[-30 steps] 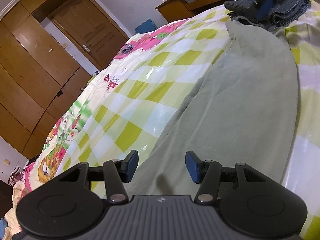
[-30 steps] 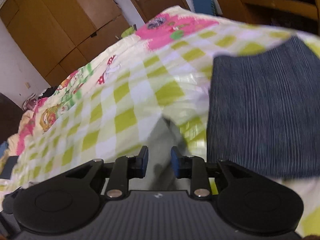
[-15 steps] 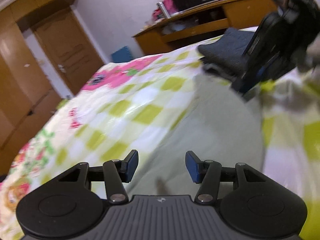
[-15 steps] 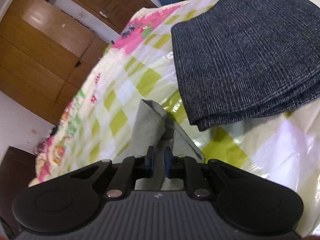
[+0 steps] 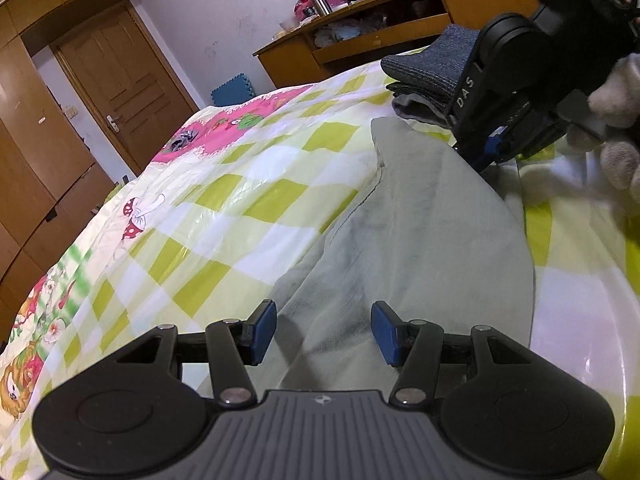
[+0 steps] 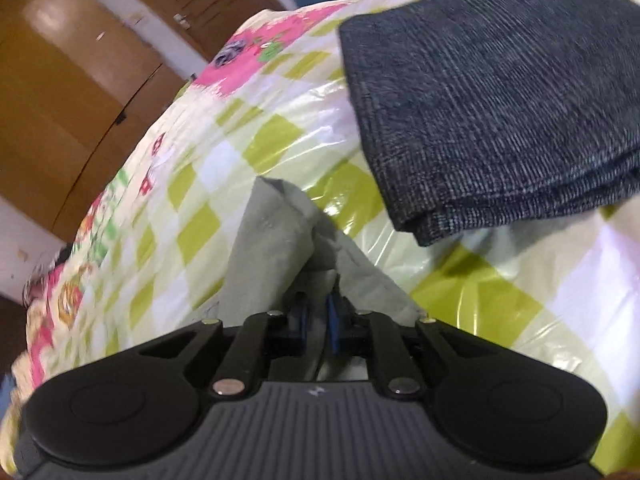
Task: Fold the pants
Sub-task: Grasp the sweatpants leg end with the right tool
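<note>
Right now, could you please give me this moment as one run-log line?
step: fold pants | right gripper: just closed on far corner of grey-green pants | left gripper: open over near end | folded dark pants: beside

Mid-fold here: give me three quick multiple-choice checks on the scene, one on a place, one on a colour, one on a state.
1. Where does the folded dark pile lie relative to the green pants?
A. Under them
B. Beside their far end
C. On the floor

2. What colour are the checks on the bedspread?
A. Yellow-green and white
B. Red and black
C. Blue and grey

3. How do the right gripper jaws stand?
A. Wide open over the pile
B. Closed on pants fabric
C. Out of view

Answers: 1 B, it sits just past the pants' end; 2 A, squares show plainly; 3 B, green cloth is pinched between the jaws.
</note>
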Available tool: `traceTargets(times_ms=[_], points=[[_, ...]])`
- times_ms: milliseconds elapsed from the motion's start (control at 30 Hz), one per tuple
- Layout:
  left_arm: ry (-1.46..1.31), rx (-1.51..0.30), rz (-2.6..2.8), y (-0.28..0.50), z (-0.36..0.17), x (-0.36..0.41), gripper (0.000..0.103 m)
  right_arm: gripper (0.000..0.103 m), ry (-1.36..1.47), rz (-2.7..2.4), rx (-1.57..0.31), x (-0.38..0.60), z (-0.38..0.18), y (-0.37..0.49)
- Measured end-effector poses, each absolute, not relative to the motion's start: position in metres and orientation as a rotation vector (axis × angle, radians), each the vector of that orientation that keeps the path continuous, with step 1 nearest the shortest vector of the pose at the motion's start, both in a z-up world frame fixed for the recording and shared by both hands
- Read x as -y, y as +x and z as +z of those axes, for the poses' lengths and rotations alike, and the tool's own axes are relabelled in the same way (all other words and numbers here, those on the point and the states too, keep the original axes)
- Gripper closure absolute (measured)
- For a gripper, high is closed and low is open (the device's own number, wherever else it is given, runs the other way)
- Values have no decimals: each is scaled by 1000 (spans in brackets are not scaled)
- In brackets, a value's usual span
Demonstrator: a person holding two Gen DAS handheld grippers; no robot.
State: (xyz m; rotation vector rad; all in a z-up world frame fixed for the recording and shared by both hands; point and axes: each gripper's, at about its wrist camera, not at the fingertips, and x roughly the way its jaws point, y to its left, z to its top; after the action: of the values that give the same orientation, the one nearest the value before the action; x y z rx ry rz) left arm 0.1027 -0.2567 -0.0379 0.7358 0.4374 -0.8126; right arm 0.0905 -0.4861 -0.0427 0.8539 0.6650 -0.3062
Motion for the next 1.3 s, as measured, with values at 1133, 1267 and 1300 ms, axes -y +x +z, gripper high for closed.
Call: traceTargets(times_ms=[1133,1267,1300], points=[[770,-435,-783,111,-37,245,36,94,1024,-321,-544,499,-36,13],[771,-433,-779,112,-37,241,36,74,1063,-316,-512,497,-36,-1],[771,-431,-778,111,-37,240,36,72,1060,-312,-515,497,-37,0]])
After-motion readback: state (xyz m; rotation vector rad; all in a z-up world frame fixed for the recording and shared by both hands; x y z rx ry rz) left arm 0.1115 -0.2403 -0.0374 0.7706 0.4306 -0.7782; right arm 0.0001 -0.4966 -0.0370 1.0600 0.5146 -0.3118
